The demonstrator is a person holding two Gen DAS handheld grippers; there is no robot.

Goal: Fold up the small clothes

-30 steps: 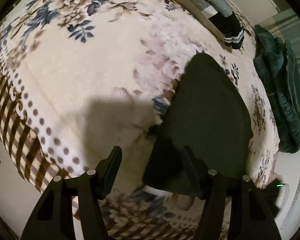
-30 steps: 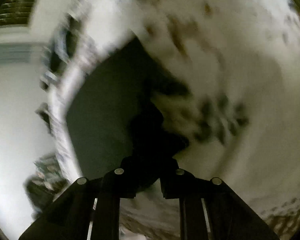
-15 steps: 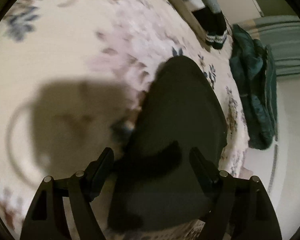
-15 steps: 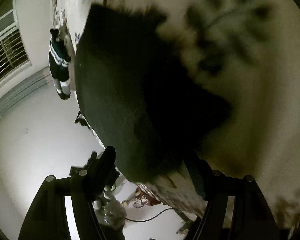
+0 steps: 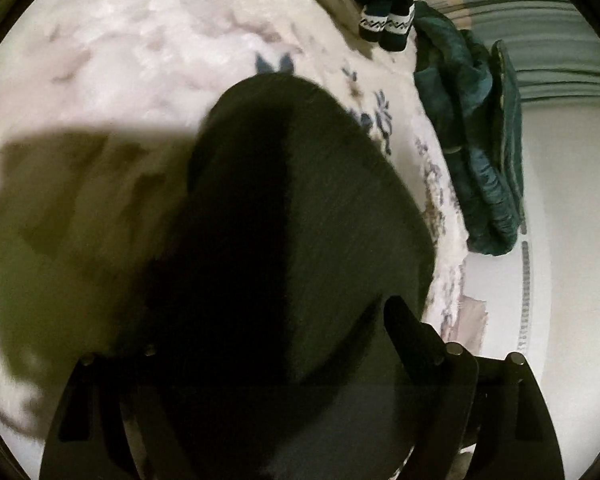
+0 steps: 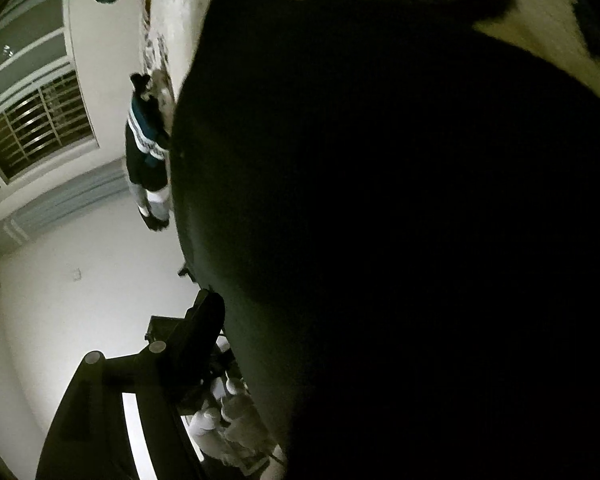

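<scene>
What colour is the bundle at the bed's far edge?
Teal bundle, best seen in the left wrist view.

You were working in a home bedroom: a bed spread with a cream floral blanket (image 5: 148, 60) filled the left wrist view, with a crumpled teal quilt (image 5: 472, 140) heaped at its edge and a striped dark garment (image 6: 146, 148) draped near the bed's far side. Plain white walls (image 6: 80, 280) and a barred window (image 6: 36, 124) closed the room, as the right wrist view showed.
</scene>
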